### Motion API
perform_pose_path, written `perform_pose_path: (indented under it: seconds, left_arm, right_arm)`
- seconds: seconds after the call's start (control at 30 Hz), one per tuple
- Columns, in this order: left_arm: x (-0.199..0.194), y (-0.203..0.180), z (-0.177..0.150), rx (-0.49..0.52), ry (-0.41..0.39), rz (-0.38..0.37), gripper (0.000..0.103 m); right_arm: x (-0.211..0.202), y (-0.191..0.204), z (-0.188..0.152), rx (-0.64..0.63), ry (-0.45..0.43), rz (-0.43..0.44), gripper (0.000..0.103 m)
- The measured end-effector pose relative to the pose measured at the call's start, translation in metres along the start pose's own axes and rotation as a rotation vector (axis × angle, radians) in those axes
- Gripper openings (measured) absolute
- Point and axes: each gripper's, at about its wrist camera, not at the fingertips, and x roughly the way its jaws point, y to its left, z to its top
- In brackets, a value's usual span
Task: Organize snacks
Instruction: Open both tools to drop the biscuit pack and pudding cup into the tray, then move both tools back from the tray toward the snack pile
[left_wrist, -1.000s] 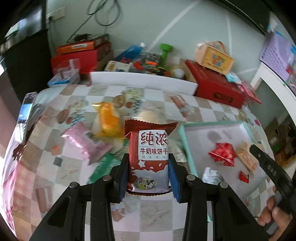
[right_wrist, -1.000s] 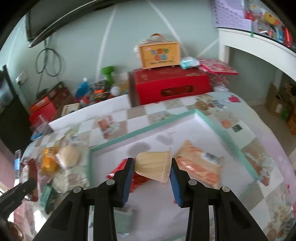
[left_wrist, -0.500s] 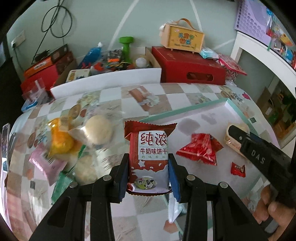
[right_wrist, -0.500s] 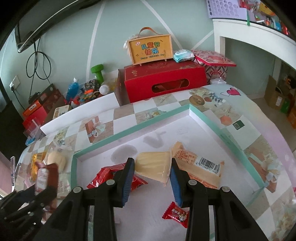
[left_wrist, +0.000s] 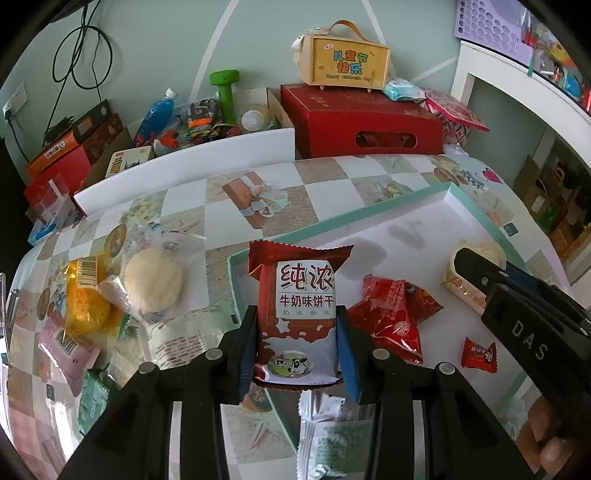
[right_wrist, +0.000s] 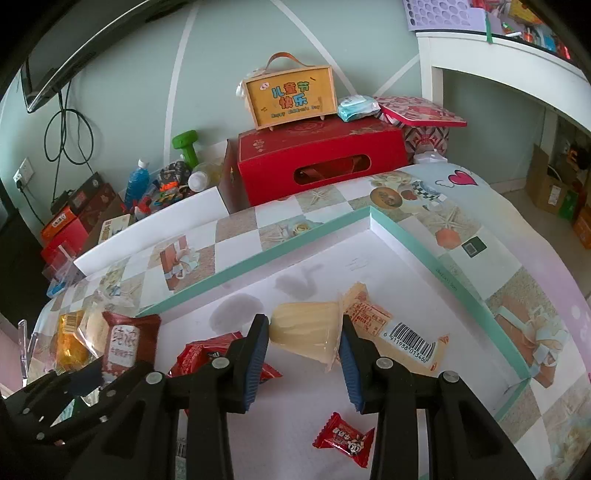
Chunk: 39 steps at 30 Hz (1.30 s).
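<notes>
Left gripper (left_wrist: 297, 347) clamped on milk biscuit packet (left_wrist: 300, 314), frame centre, above tray (left_wrist: 369, 214) edge. Right gripper (right_wrist: 303, 345) squeezing jelly cup (right_wrist: 306, 334), centre frame. Risk: slick cup popping loose, landing on orange wafer packet (right_wrist: 399, 332).

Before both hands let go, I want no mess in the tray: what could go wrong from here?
The left hand-held gripper holds the red biscuit pack over the tray's teal rim, so dropped now it may land half outside. The jelly cup in the right hand-held gripper lies on its side and could roll onto the orange barcoded packet. The two grippers are close together and might bump.
</notes>
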Motion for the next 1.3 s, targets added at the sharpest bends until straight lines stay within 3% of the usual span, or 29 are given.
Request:
perform_pose_path:
  seconds: [0.23,0.33,0.53,0.67,1.0,1.03,1.1,1.13,1.17,1.3]
  left_arm:
    - [0.002,-0.003,0.000,0.003,-0.002,-0.009,0.042]
    - [-0.001,0.000,0.001,-0.010,-0.009,-0.005,0.055]
    - [-0.007,0.009,0.002,-0.033,-0.003,0.013,0.056]
    - [-0.010,0.019,0.003,-0.064,0.001,0.027,0.069]
    - [-0.017,0.032,0.003,-0.098,-0.001,0.059,0.070]
    - [-0.018,0.034,0.003,-0.103,-0.001,0.063,0.072]
    - [-0.018,0.037,0.002,-0.119,0.001,0.087,0.092]
    - [-0.018,0.038,0.002,-0.125,-0.001,0.100,0.099]
    - [-0.019,0.041,0.001,-0.131,-0.006,0.109,0.099]
    - [-0.018,0.048,0.000,-0.157,0.004,0.123,0.099]
  right_arm:
    - [0.000,0.000,0.000,-0.004,0.004,-0.005,0.040]
    - [0.000,0.001,-0.001,-0.009,0.009,-0.008,0.040]
    - [0.000,0.004,-0.001,-0.025,0.012,-0.015,0.040]
    - [-0.003,0.005,0.000,-0.026,-0.002,-0.021,0.041]
    - [-0.009,0.008,0.003,-0.039,-0.009,-0.037,0.045]
    - [-0.008,0.009,0.002,-0.041,-0.005,-0.037,0.047]
    - [-0.007,0.010,0.002,-0.049,-0.001,-0.039,0.079]
    - [-0.008,0.010,0.002,-0.050,-0.008,-0.049,0.086]
    - [-0.008,0.011,0.002,-0.055,-0.016,-0.061,0.091]
    - [-0.008,0.011,0.001,-0.069,-0.013,-0.076,0.094]
